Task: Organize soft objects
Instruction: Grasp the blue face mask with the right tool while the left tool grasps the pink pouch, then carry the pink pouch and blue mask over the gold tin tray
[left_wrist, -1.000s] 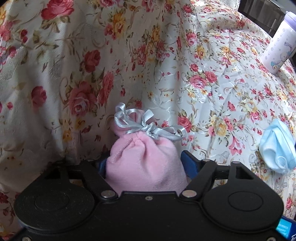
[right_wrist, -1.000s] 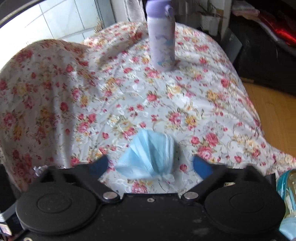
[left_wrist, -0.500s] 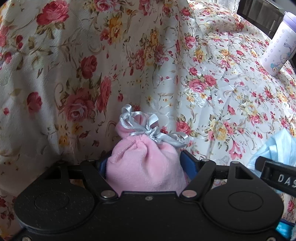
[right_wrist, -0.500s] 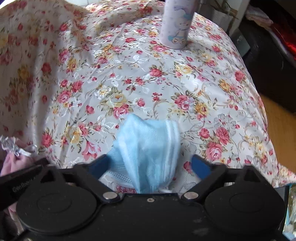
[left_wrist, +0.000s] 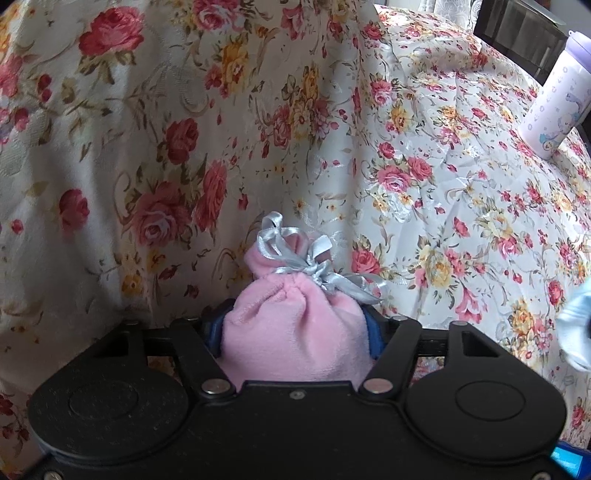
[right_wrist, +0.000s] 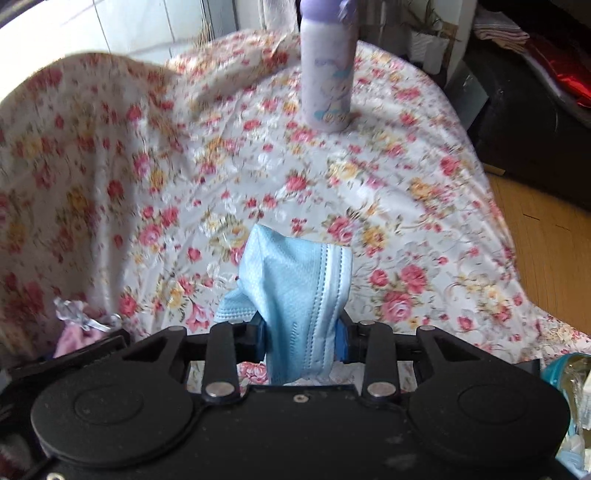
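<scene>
A pink plush pouch (left_wrist: 295, 328) tied with a silver ribbon sits between the blue pads of my left gripper (left_wrist: 295, 332). The jaws are closing and both pads press into its sides. In the right wrist view a crumpled blue face mask (right_wrist: 299, 291) stands pinched between the pads of my right gripper (right_wrist: 301, 338), which is shut on it and lifted a little off the floral cloth (right_wrist: 369, 206). The pouch (right_wrist: 79, 332) also shows at that view's lower left, and a corner of the mask (left_wrist: 578, 328) at the left wrist view's right edge.
A lilac drinking bottle (right_wrist: 327, 70) stands upright at the far side of the flowered cloth, also seen as the bottle (left_wrist: 556, 99) at upper right. The cloth rises in a fold (left_wrist: 129, 129) behind the pouch. Wooden floor (right_wrist: 546, 251) and dark furniture lie to the right.
My right gripper went from wide open around the mask to shut on it, and the mask now stands bunched up. My left gripper's pads closed in tighter on the pouch.
</scene>
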